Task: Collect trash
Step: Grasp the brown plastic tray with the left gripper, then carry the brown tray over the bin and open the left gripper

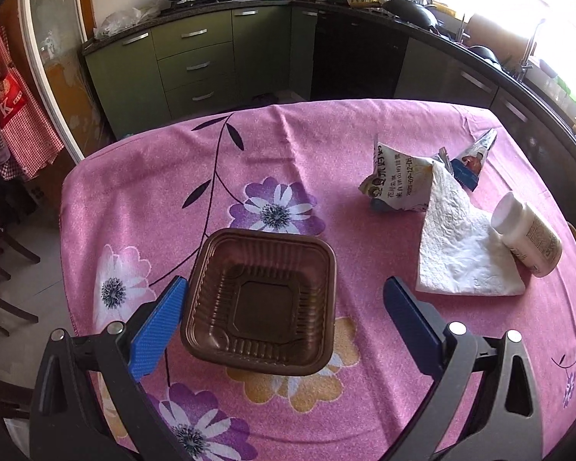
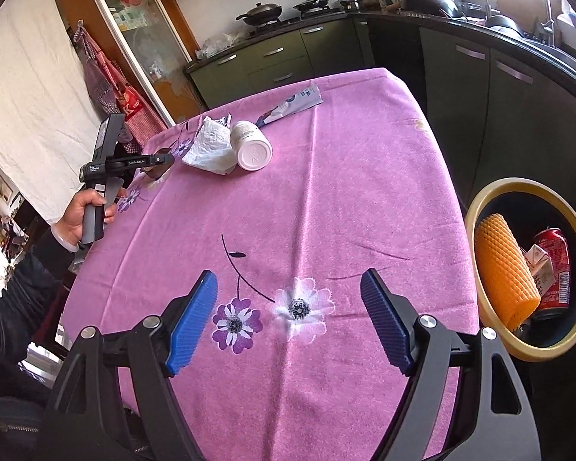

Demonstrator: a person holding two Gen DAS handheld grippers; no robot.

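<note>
The brown plastic tray (image 1: 259, 301) lies on the pink tablecloth (image 1: 326, 146), well left of the white bottle (image 1: 528, 232), between the spread left gripper (image 1: 284, 303) pads. Thin walls (flimsy, I judge) could buckle and slip. The right gripper (image 2: 288, 317) hangs spread, empty.

The near half of the tablecloth (image 2: 318, 199) on the right-hand side is bare and open to passage up to the right edge. Beyond that edge stands the yellow-rimmed bin (image 2: 476, 207). Toward the far edge, a white bottle (image 2: 251, 146), paper towel (image 2: 211, 146) and two wrappers (image 1: 399, 180) lie clustered. The brown tray (image 1: 261, 299) occupies the left side.
</note>
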